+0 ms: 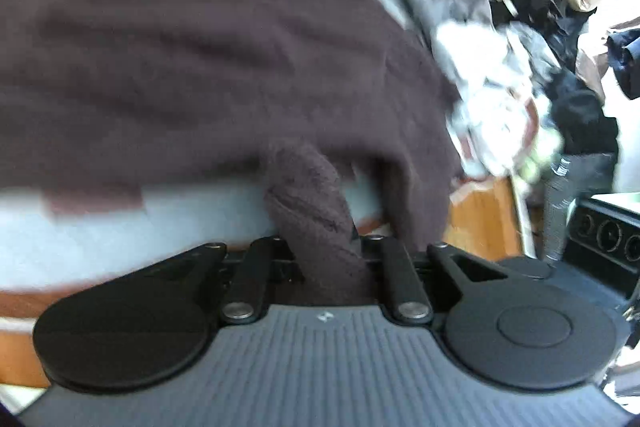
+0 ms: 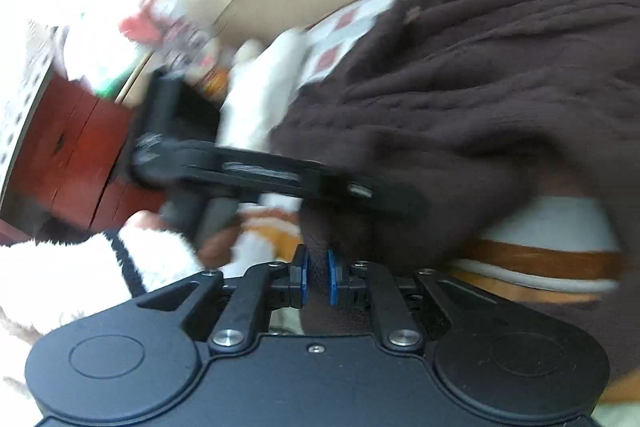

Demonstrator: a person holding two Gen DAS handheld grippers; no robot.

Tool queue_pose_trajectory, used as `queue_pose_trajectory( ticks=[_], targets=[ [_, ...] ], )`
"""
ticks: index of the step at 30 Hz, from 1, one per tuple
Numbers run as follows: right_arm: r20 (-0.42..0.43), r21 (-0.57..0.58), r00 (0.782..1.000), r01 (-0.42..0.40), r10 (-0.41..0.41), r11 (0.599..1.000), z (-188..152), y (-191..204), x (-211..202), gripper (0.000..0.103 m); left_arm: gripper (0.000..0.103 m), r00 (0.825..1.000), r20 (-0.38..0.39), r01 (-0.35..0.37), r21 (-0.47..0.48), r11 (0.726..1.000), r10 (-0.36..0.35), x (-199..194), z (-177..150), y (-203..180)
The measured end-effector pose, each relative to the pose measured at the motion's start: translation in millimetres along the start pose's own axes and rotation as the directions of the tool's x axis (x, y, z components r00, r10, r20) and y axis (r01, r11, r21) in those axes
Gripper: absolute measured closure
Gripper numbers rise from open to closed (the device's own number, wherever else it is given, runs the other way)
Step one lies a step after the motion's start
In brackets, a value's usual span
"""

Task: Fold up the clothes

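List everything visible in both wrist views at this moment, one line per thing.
brown garment: one, dark brown, spread over the bed, pinched by both grippers
bed cover: one, pale with red squares, under the garment
clothes pile: one heap, mixed white, black, red, beside the bed
cabinet: one, red-brown wood, left in the right wrist view
white fluffy sleeve: one, lower left in the right wrist view
left gripper: black, shut on a fold of the garment
right gripper: black with blue pads, shut on the garment
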State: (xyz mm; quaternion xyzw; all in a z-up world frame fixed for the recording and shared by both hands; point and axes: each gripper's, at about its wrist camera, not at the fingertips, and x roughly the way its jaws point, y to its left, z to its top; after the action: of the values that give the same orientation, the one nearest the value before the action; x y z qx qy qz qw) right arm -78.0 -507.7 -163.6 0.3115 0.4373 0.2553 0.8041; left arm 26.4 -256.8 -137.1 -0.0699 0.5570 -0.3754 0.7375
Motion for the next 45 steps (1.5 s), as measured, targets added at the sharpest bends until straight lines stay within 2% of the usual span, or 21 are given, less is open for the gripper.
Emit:
queue_pose_trajectory(
  ticks=[2, 4, 6, 8, 9, 10, 13, 15, 17, 20, 21, 22, 24, 27, 28, 30, 34, 37, 39, 42, 45],
  targets=[
    [0.104, 0.051, 0.991, 0.080, -0.085, 0.996, -2.3, -5.2, -27.8, 0.085, 0.090, 0.992, 0.075, -0.100, 0.043, 0.994, 0.097, -20.0, 7.1, -11.1],
    [0.163, 0.054, 0.961, 0.217, -0.223, 0.975, -5.4, -7.8, -51.9, 0.078, 0.090, 0.979, 0.146, -0.148, 0.044, 0.988, 0.141, -43.2, 21.4, -14.7],
    [0.206, 0.041, 0.901, 0.381, -0.381, 0.924, -9.5, -8.3, -71.9, 0.074, 0.089, 0.971, 0.203, -0.127, -0.025, 0.992, 0.129, -59.5, 37.9, -5.9],
    [0.246, 0.034, 0.805, 0.549, -0.540, 0.835, -17.6, -5.8, -82.3, 0.073, 0.087, 0.962, 0.232, -0.119, -0.106, 0.987, 0.141, -66.6, 53.2, 6.7],
    [0.251, 0.030, 0.777, 0.590, -0.577, 0.807, -22.2, -4.4, -83.0, 0.073, 0.087, 0.961, 0.215, -0.146, -0.151, 0.978, 0.177, -59.8, 61.0, 16.6],
    [0.246, 0.010, 0.768, 0.609, -0.592, 0.793, -27.1, -3.2, -80.9, 0.073, 0.087, 0.958, 0.181, -0.191, -0.179, 0.965, 0.224, -48.6, 68.2, 26.5],
    [0.229, -0.031, 0.765, 0.624, -0.602, 0.781, -39.2, -1.3, -64.3, 0.064, 0.086, 0.930, 0.103, -0.333, -0.167, 0.928, 0.352, -17.2, 72.0, 46.6],
    [0.199, -0.019, 0.790, 0.595, -0.580, 0.804, -42.8, -6.6, -53.1, 0.061, 0.086, 0.910, 0.093, -0.393, -0.116, 0.912, 0.404, -5.6, 66.8, 47.2],
    [0.186, 0.058, 0.827, 0.530, -0.530, 0.846, -40.3, -17.1, -45.3, 0.061, 0.085, 0.893, 0.131, -0.426, -0.061, 0.903, 0.430, -8.2, 58.1, 41.9],
    [0.178, 0.200, 0.897, 0.369, -0.404, 0.908, -37.7, -35.2, -33.9, 0.057, 0.084, 0.890, 0.191, -0.411, -0.052, 0.910, 0.413, -25.1, 48.0, 41.0],
    [0.178, 0.246, 0.919, 0.304, -0.351, 0.920, -37.3, -41.4, -28.9, 0.045, 0.084, 0.889, 0.213, -0.403, -0.064, 0.913, 0.406, -30.7, 47.4, 42.7],
    [0.185, 0.289, 0.929, 0.261, -0.321, 0.921, -36.7, -47.3, -22.3, 0.042, 0.084, 0.883, 0.232, -0.401, -0.075, 0.913, 0.407, -33.7, 48.7, 45.0],
    [0.224, 0.372, 0.922, 0.219, -0.316, 0.902, -39.1, -53.0, -10.5, 0.041, 0.084, 0.865, 0.270, -0.416, -0.088, 0.905, 0.423, -43.6, 48.4, 47.3],
    [0.284, 0.430, 0.911, 0.158, -0.299, 0.889, -39.7, -59.0, 5.0, 0.041, 0.084, 0.850, 0.302, -0.429, -0.079, 0.900, 0.431, -55.9, 45.4, 46.3],
    [0.318, 0.417, 0.900, 0.149, -0.298, 0.897, -40.5, -56.9, 7.4, 0.055, 0.084, 0.849, 0.312, -0.428, -0.068, 0.901, 0.427, -59.7, 42.5, 44.2],
    [0.371, 0.372, 0.881, 0.148, -0.293, 0.916, -40.8, -49.8, 6.4, 0.090, 0.084, 0.846, 0.329, -0.431, -0.042, 0.901, 0.420, -66.8, 35.6, 39.4],
    [0.481, 0.235, 0.832, 0.183, -0.278, 0.954, -43.8, -16.7, -25.7, 0.091, 0.084, 0.847, 0.336, -0.430, -0.021, 0.902, 0.412, -81.1, 20.9, 32.9],
    [0.563, 0.134, 0.790, 0.203, -0.243, 0.970, -48.1, 15.0, -66.6, 0.091, 0.080, 0.865, 0.366, -0.362, -0.018, 0.932, 0.343, -99.7, 6.2, 27.0],
    [0.621, 0.088, 0.760, 0.175, -0.192, 0.981, -50.7, 30.2, -96.6, 0.091, 0.063, 0.868, 0.381, -0.344, -0.001, 0.939, 0.319, -105.0, 1.2, 21.7],
    [0.654, 0.069, 0.730, 0.205, -0.200, 0.976, -39.0, 38.9, -118.1, 0.091, 0.058, 0.856, 0.396, -0.373, 0.026, 0.927, 0.333, -100.8, 0.7, 15.1],
    [0.655, 0.087, 0.706, 0.285, -0.270, 0.954, -8.9, 35.2, -115.9, 0.091, 0.058, 0.832, 0.415, -0.419, 0.031, 0.908, 0.369, -96.3, -0.9, 9.0]
  ],
)
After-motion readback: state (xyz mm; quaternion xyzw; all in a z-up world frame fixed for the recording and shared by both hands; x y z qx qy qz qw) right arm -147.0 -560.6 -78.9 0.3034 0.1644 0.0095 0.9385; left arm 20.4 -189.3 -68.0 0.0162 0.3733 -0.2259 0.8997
